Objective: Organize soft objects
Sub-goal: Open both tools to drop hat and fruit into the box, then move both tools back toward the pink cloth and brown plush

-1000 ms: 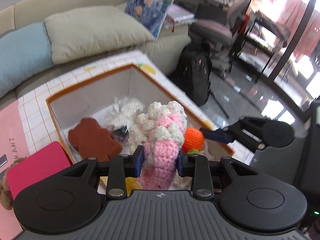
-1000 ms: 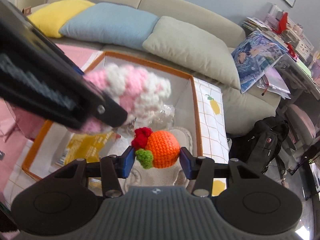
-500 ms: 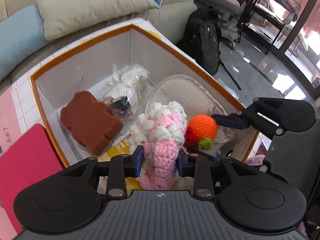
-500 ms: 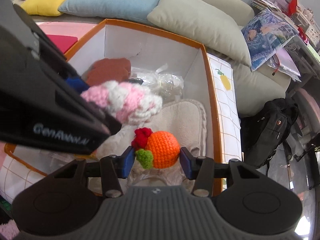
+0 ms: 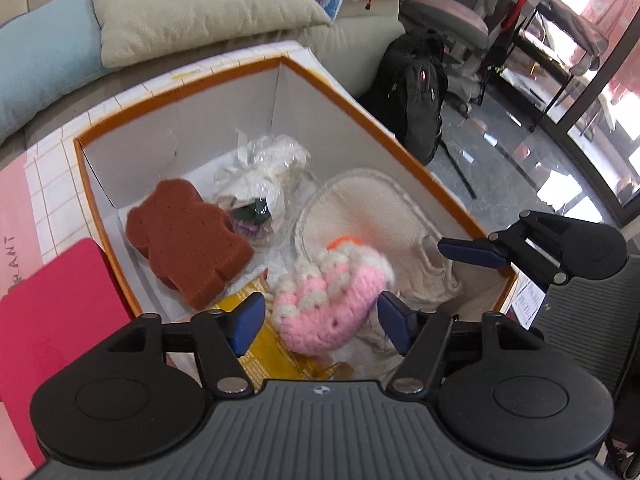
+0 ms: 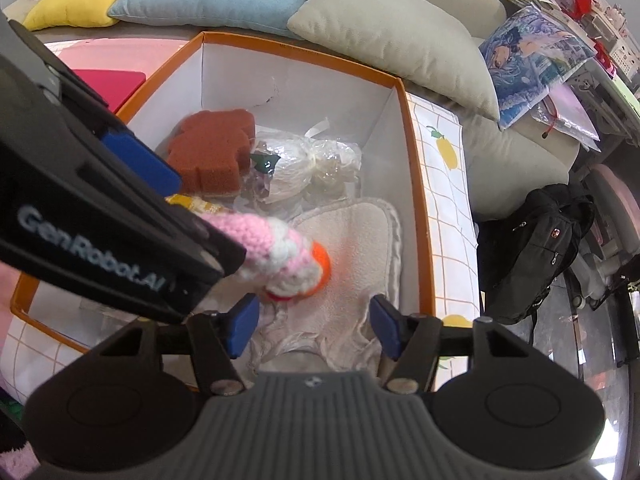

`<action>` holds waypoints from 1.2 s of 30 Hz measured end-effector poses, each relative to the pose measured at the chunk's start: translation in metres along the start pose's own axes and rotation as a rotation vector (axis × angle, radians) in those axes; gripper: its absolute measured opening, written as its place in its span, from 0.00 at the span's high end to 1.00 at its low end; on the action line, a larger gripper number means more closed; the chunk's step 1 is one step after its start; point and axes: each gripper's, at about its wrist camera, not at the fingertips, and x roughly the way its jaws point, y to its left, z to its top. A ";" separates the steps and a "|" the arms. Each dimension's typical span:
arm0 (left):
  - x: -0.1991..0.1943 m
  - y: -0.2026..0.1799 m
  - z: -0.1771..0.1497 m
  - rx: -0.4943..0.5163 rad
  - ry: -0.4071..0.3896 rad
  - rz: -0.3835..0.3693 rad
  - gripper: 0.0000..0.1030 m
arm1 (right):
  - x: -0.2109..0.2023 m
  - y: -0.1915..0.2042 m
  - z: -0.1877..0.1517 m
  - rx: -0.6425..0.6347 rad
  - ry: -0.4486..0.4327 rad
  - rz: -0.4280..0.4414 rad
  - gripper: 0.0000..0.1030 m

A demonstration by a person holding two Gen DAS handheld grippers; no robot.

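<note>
A pink-and-white crocheted toy (image 5: 334, 308) shows blurred at lower centre of the left wrist view, lying tilted inside the orange-rimmed white box (image 5: 384, 136), its pink knitted end nearest the camera. An orange crocheted ball (image 6: 322, 266), just left of centre in the right wrist view, peeks out from behind the toy, touching it, over a cream terry cloth (image 5: 360, 220) spread across the box's right half. Left of centre lies a brown bear-shaped sponge (image 5: 186, 246), flat, with a clear-wrapped white bundle (image 5: 266, 178) just beside it, above centre.
</note>
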 end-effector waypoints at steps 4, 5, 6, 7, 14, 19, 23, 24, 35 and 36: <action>-0.018 0.000 0.004 0.009 -0.048 -0.023 0.24 | -0.009 -0.002 0.005 0.028 -0.003 -0.021 0.35; -0.025 0.000 0.005 0.017 -0.067 -0.020 0.24 | -0.013 -0.003 0.005 0.042 -0.012 -0.026 0.32; -0.031 -0.002 0.005 0.028 -0.087 -0.019 0.24 | -0.017 -0.003 0.006 0.058 -0.021 -0.031 0.31; -0.038 -0.002 0.005 0.040 -0.109 -0.018 0.24 | -0.023 -0.004 0.007 0.075 -0.032 -0.037 0.31; -0.090 -0.006 -0.006 0.132 -0.271 0.002 0.24 | -0.066 0.000 0.001 0.223 -0.159 -0.087 0.29; -0.122 -0.003 -0.033 0.143 -0.373 0.019 0.24 | -0.086 0.023 -0.012 0.306 -0.270 -0.105 0.29; -0.138 0.007 -0.061 0.125 -0.418 0.033 0.24 | -0.096 0.053 -0.021 0.323 -0.339 -0.094 0.27; -0.141 0.012 -0.068 0.111 -0.420 0.039 0.24 | -0.098 0.059 -0.022 0.329 -0.351 -0.083 0.27; -0.157 0.081 -0.135 -0.104 -0.368 0.159 0.24 | -0.100 0.145 -0.021 0.162 -0.342 0.023 0.27; -0.157 0.087 -0.140 -0.120 -0.358 0.169 0.24 | -0.099 0.153 -0.019 0.129 -0.338 0.040 0.27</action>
